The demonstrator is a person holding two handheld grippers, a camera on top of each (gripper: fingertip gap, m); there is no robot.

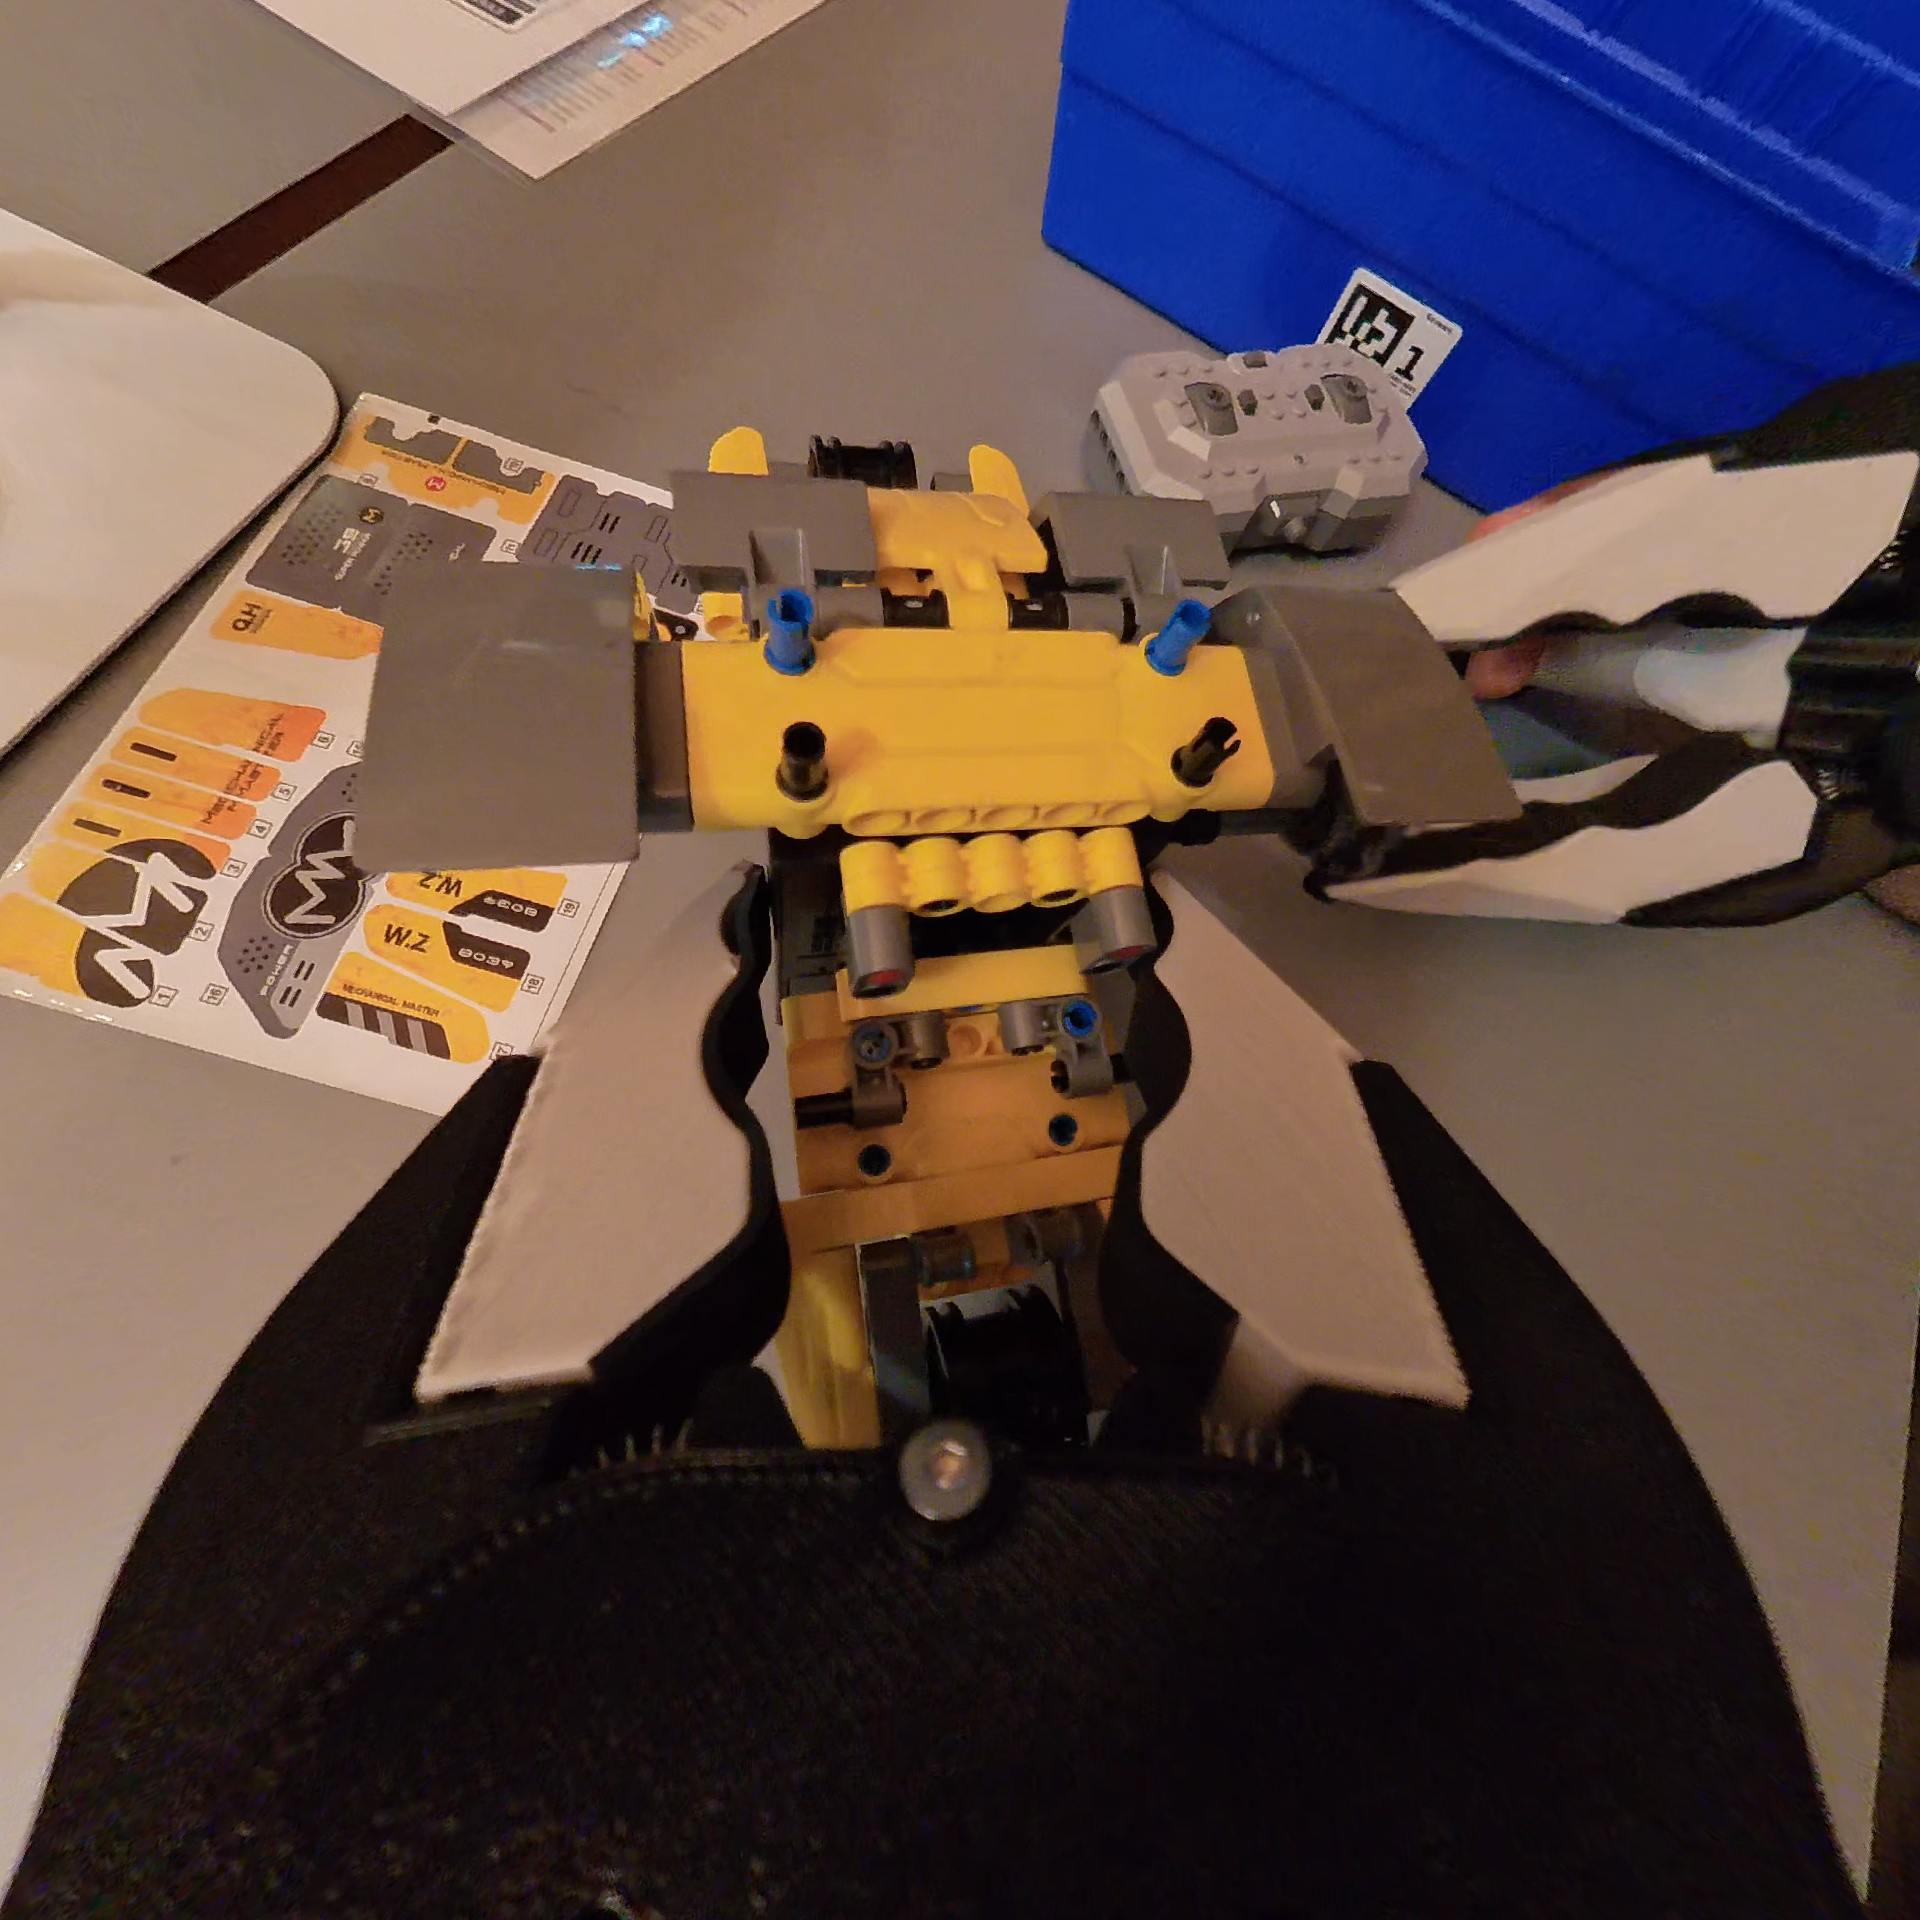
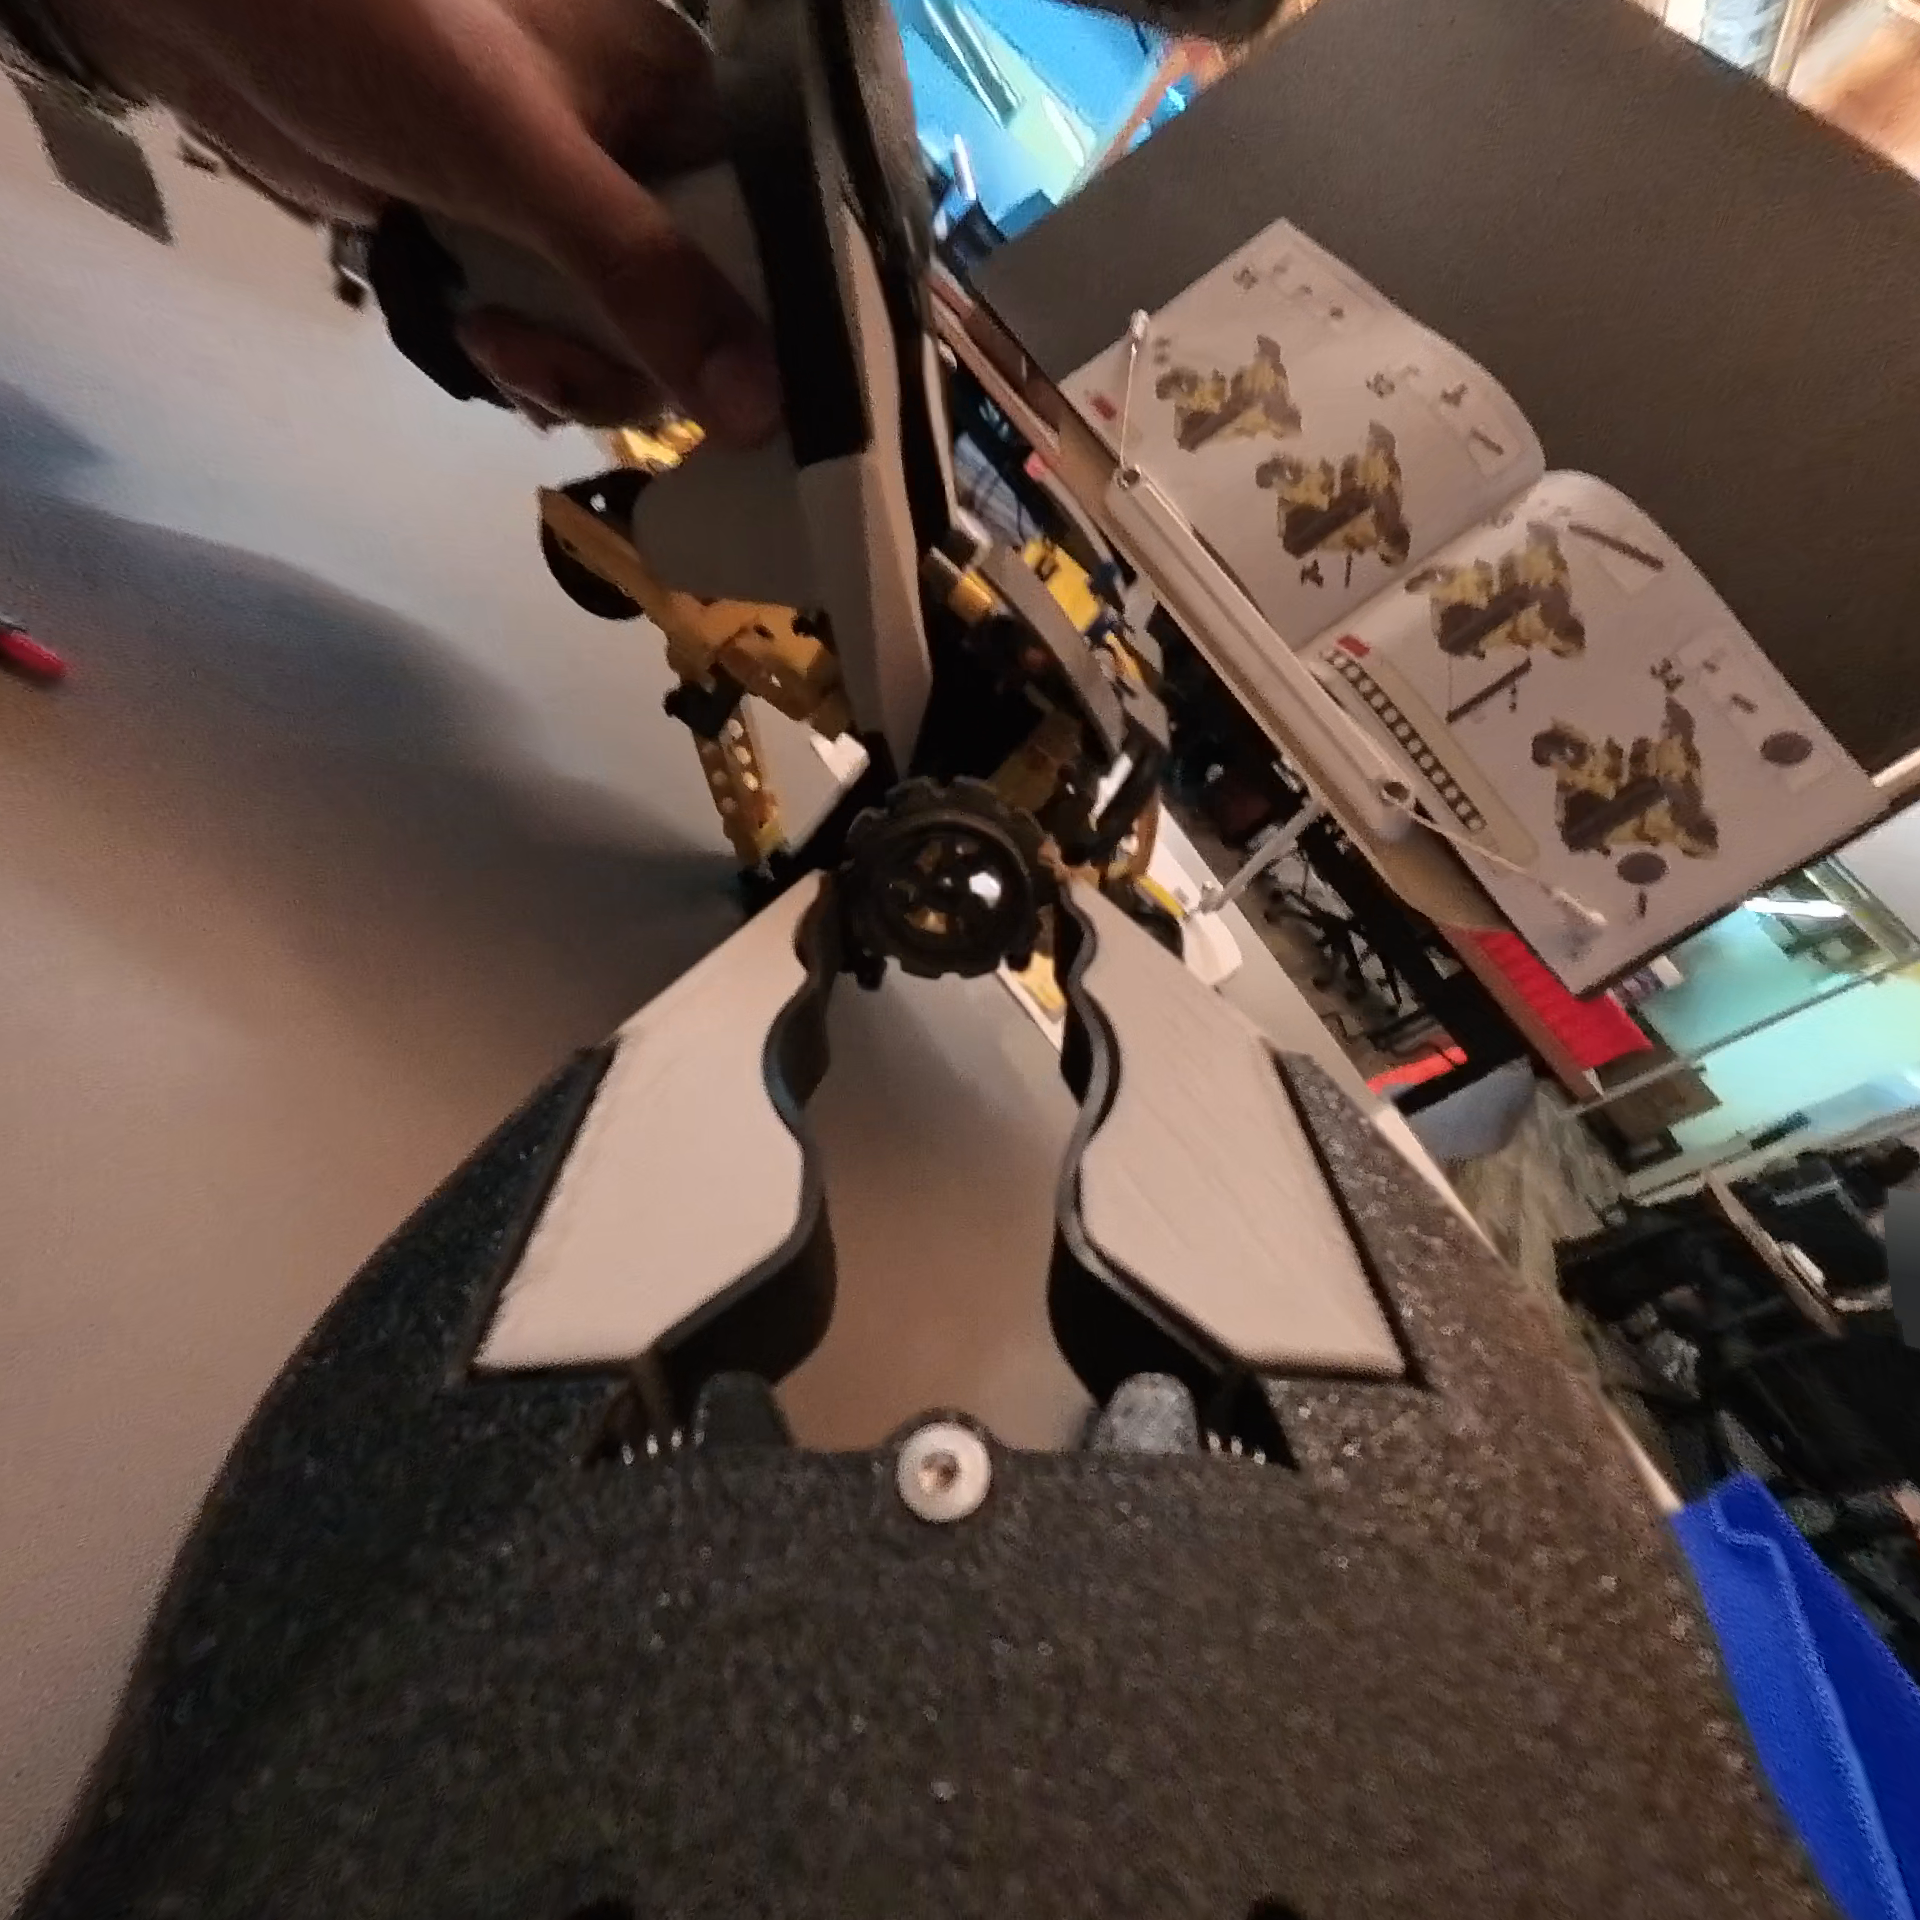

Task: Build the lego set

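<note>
My left gripper (image 1: 951, 904) is shut on the narrow body of a yellow and grey brick vehicle model (image 1: 966, 717) and holds it above the grey table (image 1: 831, 260). The model has grey fender panels on both sides and blue and black pins on top. My right gripper (image 2: 940, 909) is shut on a black wheel (image 2: 940, 883) at the model's side. In the left wrist view the right gripper (image 1: 1371, 748) sits at the right fender, which hides the wheel. The left gripper's fingers (image 2: 862, 520) and a hand (image 2: 540, 229) show in the right wrist view.
A sticker sheet (image 1: 291, 748) lies left of the model. A grey brick-built control box (image 1: 1257, 447) and a blue bin (image 1: 1507, 208) stand at the back right. Papers (image 1: 540, 73) and a white tray (image 1: 125, 468) are at the left. An open instruction booklet (image 2: 1455, 582) stands on a holder.
</note>
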